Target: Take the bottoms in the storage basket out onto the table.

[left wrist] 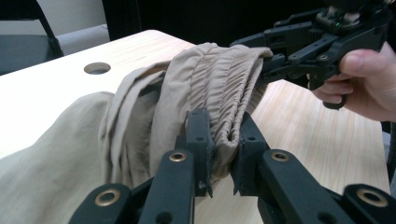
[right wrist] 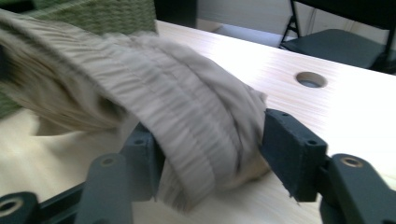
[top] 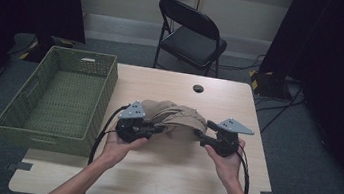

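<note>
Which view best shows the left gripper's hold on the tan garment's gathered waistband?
The left gripper view: the left gripper pinches the gathered waistband between its jaws. The high view shows that gripper small against the garment; the right gripper view shows the band blurred.

Left gripper (left wrist: 223, 149) pinching a beige garment's gathered waistband

The gripper's two black fingers (left wrist: 198, 140) rise from the bottom edge and clamp the ruched band of the beige garment (left wrist: 205, 88), which arches up and across to the other gripper (left wrist: 275, 58) at upper right, gripped by a hand (left wrist: 369, 79) and closed on the band's far end. Loose cloth folds hang left of the band and spread over the light wooden counter (left wrist: 308, 130). A round hole (left wrist: 97, 68) sits in the counter at upper left, with a dark chair (left wrist: 28, 44) beyond the edge.
</note>
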